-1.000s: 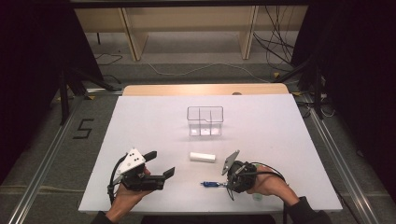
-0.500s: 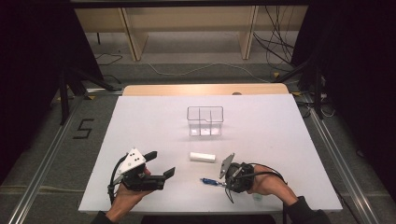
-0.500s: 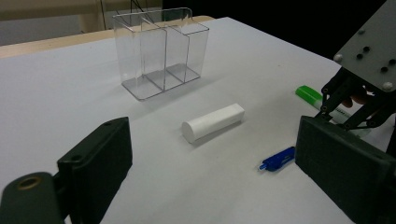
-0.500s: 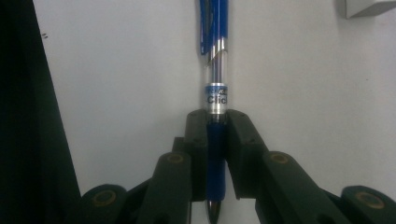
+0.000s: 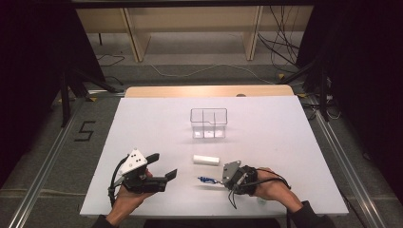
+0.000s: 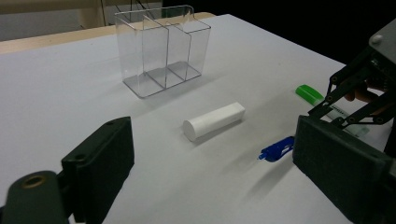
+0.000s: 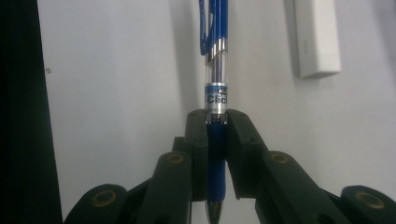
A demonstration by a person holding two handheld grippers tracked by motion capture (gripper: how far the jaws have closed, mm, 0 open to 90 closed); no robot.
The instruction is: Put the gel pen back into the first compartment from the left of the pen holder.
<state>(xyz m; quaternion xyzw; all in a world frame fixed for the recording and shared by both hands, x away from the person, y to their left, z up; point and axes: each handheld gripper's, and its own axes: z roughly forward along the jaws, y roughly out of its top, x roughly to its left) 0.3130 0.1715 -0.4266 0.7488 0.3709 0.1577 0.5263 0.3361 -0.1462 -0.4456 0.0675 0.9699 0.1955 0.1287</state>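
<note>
1. I see the right gripper (image 5: 220, 181) low over the near right part of the white table (image 5: 285, 133), its jaws pressed on the barrel of a blue click pen (image 7: 216, 84). In the right gripper view the pads sit on either side of the pen's dark blue grip section, with no gap on either side.
2. Change noted: the right jaws have just been closing, with the pen between them throughout. A second ago the pen lay in the same near spot with the gripper already at it; the hand has barely shifted. I judge the grasp is now made.
3. The pen (image 5: 205, 180) lies level, clip end pointing left toward the table's middle, and I cannot tell whether it has left the surface.
4. The left gripper (image 5: 161, 167) rests at near left, jaws wide with nothing between them; it has not moved.
5. A white cylindrical stick (image 5: 206, 159) lies just beyond the pen, apart from it. The clear three-compartment organiser (image 5: 208, 122) stands farther off at centre and looks empty. A green-capped item (image 6: 309, 93) lies near the right hand.
6. My assessment: the grip being secure, a lift toward the organiser is the likely next step.
</note>
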